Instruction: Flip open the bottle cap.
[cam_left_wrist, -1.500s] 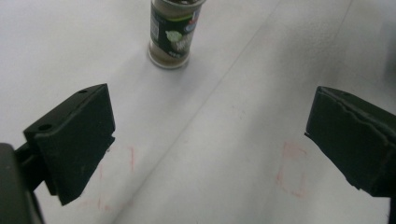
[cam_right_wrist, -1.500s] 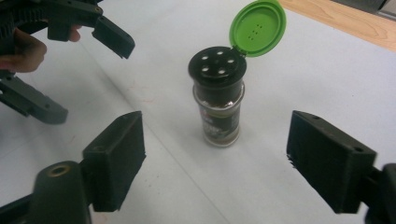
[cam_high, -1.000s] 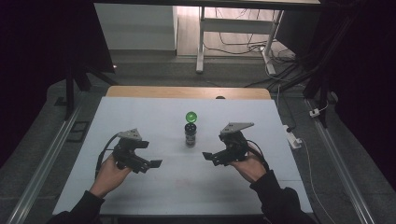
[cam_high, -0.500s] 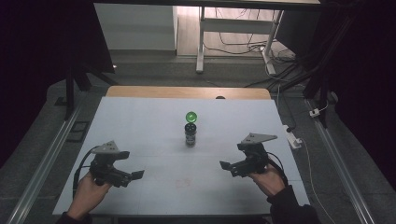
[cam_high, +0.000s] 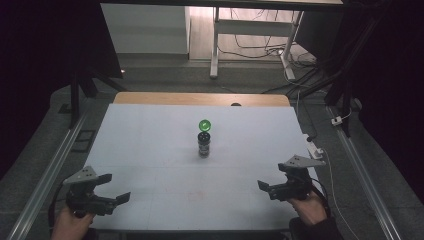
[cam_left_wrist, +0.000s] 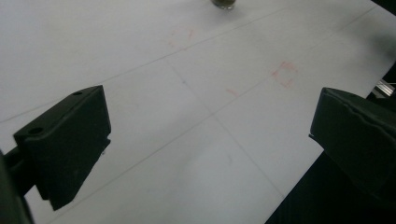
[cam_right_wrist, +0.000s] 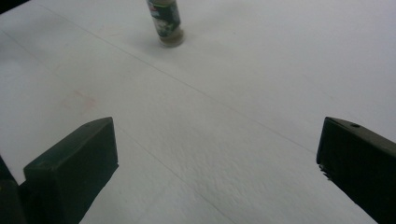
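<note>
A small dark jar (cam_high: 204, 144) stands upright near the middle of the white table (cam_high: 150, 150), a little toward the far side. Its top shows black with small holes in the high view, and its wall carries a printed label in the right gripper view (cam_right_wrist: 164, 21). Just behind it, on the far side, lies a round green cap (cam_high: 205, 125), close to the jar (whether the two touch cannot be told).

Both grippers are well apart from the jar, near the table's front edge. The left gripper (cam_high: 114, 188) is held at the front left corner, its jaws spread wide with nothing between them; in the left gripper view (cam_left_wrist: 210, 135) only bare table surface with faint lines and reddish marks lies between the two black jaws, and the jar's base peeks in at the top edge (cam_left_wrist: 223, 3). The right gripper (cam_high: 264, 185) is held at the front right, jaws likewise wide apart and empty; in the right gripper view (cam_right_wrist: 217, 163) they frame plain white table, with the jar farther off toward the upper left.

A hand (cam_high: 72, 225) holds the left gripper from below, and another hand (cam_high: 310, 209) holds the right one.
</note>
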